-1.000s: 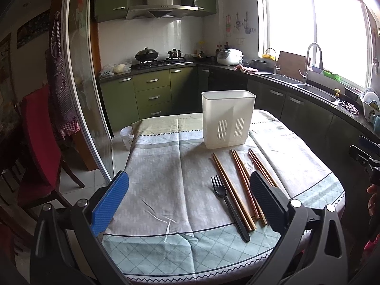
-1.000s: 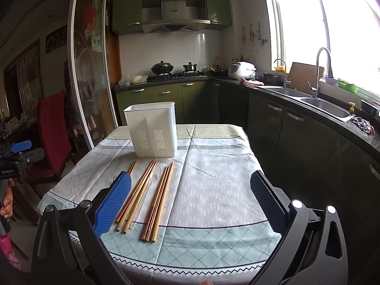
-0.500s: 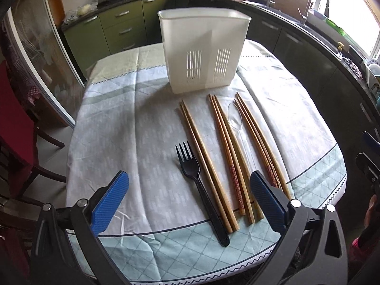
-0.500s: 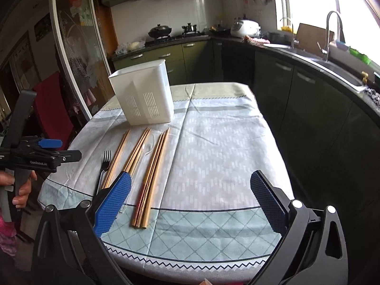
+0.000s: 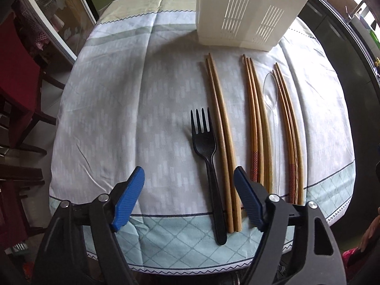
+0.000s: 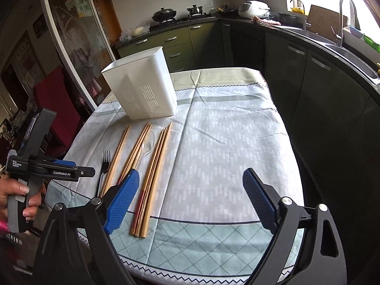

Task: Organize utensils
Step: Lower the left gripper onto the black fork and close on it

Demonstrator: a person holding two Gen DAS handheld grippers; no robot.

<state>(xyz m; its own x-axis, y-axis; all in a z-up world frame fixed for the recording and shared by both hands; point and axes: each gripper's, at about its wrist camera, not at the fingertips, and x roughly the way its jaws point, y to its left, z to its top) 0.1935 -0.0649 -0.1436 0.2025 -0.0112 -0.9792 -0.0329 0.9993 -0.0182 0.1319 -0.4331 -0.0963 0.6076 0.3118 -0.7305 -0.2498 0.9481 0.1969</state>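
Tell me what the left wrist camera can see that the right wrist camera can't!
Only the left wrist view shows the left hand-held gripper from behind, open above the black fork's handle.

Only the right wrist view shows the kitchen: stove, rice cooker, sink tap, the hand holding the left tool, and the open right hand-held gripper.

Both show the white holder, black fork, chopsticks, clear spoon and tablecloth.

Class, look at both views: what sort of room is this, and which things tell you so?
Most likely a home kitchen with a dining table: a stove with pots, a sink with a tap, and green cabinets along the walls.
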